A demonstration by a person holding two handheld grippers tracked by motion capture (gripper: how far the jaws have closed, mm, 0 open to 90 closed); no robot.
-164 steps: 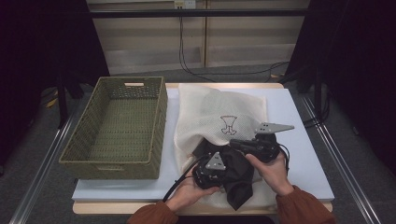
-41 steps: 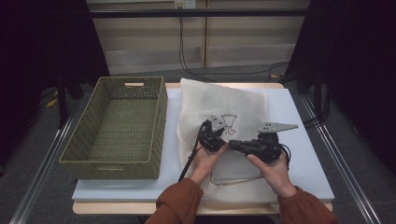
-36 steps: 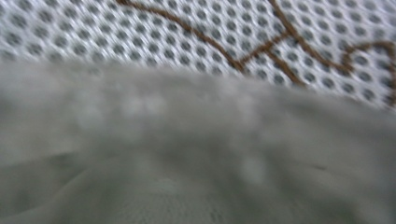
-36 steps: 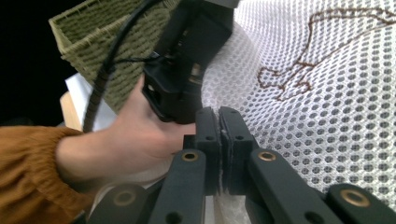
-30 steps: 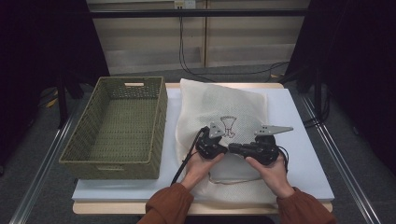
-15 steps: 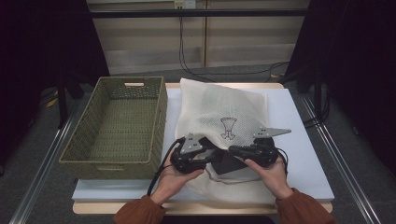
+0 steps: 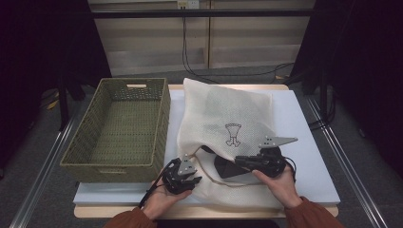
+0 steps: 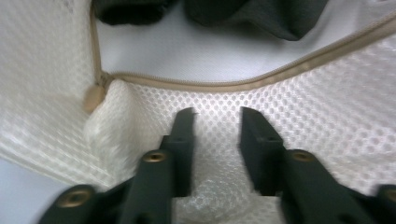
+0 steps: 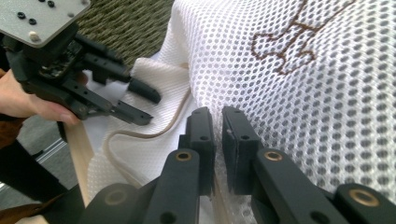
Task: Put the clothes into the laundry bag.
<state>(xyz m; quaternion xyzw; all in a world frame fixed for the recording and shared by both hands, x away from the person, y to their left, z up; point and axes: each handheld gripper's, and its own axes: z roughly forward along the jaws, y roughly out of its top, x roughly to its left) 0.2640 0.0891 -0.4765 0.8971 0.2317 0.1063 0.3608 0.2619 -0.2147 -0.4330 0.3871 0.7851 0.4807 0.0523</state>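
A: What is on the table, by count?

B: One white mesh laundry bag [image 7: 228, 128], one green woven basket [image 7: 119, 128], and two grippers. Inside the bag's mouth lies at least one dark garment [image 7: 228, 167]; whether it is one piece or more I cannot tell.

A: Materials and shapes?

B: The bag is open-weave netting with round holes, soft and rumpled, bearing a brown outline print [image 9: 285, 44] (a cup-like figure). A beige zip tape [image 8: 243, 84] edges its opening, with a small beige pull at the corner. The basket is rectangular, stiff, with a handle slot in its far wall. The table [image 7: 309, 142] top is smooth and pale.

A: Which way does the bag lie?

B: Flat on the table, just right of the basket, its long axis running away from the person. The closed end is far; the mouth faces the person's edge.

A: And the claws?

B: The left gripper [image 7: 192, 180] sits at the bag's near left corner, jaws narrowly apart and just been closing, over mesh but with a clear gap between the pads. The right gripper [image 9: 217, 123] is almost closed and pinches a fold of the bag's upper layer, jaws edging wider.
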